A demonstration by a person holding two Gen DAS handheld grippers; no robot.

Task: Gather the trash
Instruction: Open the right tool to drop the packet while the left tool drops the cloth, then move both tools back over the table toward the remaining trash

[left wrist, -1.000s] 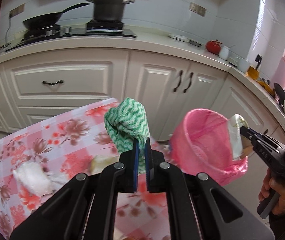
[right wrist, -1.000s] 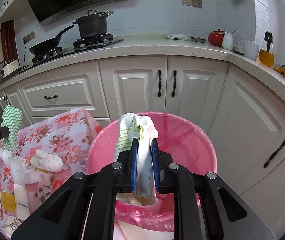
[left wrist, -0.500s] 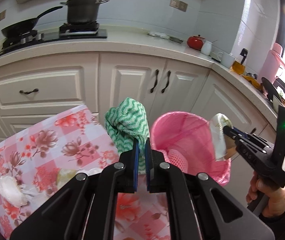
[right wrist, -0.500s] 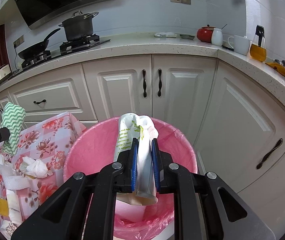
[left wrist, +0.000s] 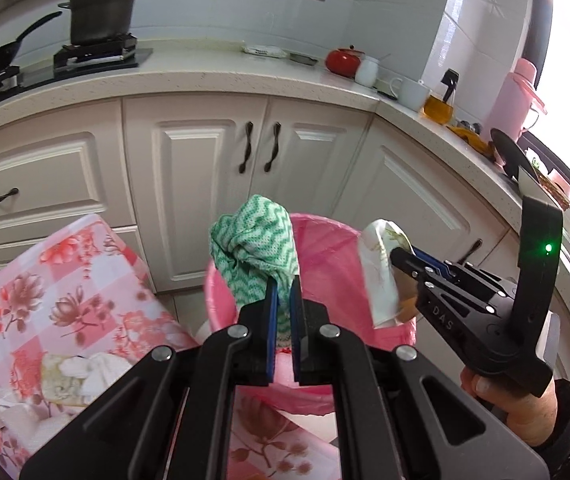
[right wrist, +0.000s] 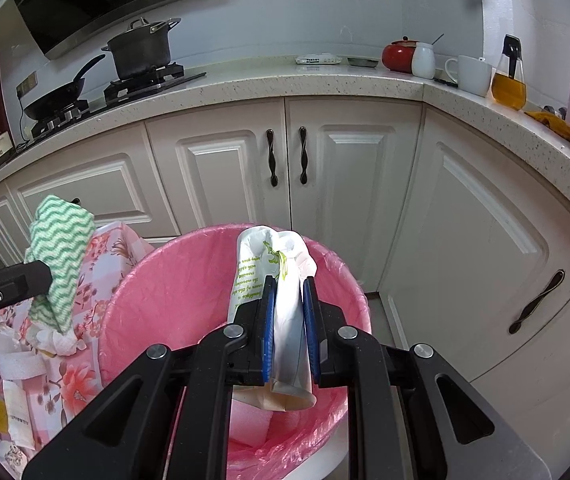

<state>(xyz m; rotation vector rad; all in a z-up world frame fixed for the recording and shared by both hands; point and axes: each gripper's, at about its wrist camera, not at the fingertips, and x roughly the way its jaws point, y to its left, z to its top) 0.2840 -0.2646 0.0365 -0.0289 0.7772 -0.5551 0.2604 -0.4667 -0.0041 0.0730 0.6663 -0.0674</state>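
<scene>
A bin lined with a pink bag (right wrist: 173,304) stands on the floor beside the table; it also shows in the left wrist view (left wrist: 325,248). My left gripper (left wrist: 284,300) is shut on a green-and-white wavy cloth (left wrist: 255,248), held at the bin's left rim; the cloth also shows in the right wrist view (right wrist: 59,252). My right gripper (right wrist: 288,320) is shut on a crumpled white paper bag with green print (right wrist: 277,280), held over the bin's opening. That bag (left wrist: 381,272) and the right gripper (left wrist: 401,258) show in the left wrist view.
A table with a pink floral cloth (left wrist: 45,292) lies left of the bin, with crumpled tissues (left wrist: 85,372) and wrappers (right wrist: 17,412) on it. White cabinets (right wrist: 245,176) and a counter with pots, cups and bottles stand behind.
My left gripper has carried the green cloth rightward from over the table to the bin's rim. My right gripper stays over the bin with the paper bag.
</scene>
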